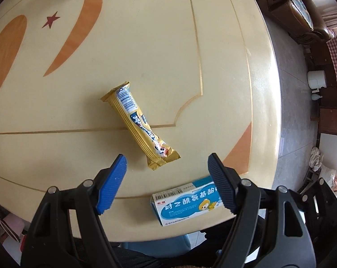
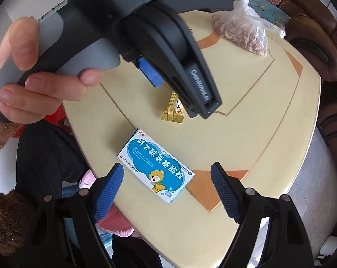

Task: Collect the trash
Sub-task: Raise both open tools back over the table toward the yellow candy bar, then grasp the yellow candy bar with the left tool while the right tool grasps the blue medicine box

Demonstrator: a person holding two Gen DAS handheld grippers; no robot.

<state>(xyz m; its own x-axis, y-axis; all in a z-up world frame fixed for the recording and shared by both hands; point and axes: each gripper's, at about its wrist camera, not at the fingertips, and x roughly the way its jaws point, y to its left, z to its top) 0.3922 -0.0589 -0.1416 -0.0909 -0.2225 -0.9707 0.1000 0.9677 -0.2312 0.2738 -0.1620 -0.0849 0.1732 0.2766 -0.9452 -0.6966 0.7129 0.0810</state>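
Currently, the yellow foil snack wrapper (image 1: pixel 139 125) is approached by the left gripper (image 1: pixel 167 164), fingers released; the right gripper (image 2: pixel 167 174) is likewise spread above the blue-and-white cardboard medicine box (image 2: pixel 156 166); descent and closing are needed.

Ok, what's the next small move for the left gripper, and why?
Probably ease the left gripper forward and down over the yellow snack wrapper: its jaws are open and empty, and the wrapper's near end lies flat on the table just ahead between them.
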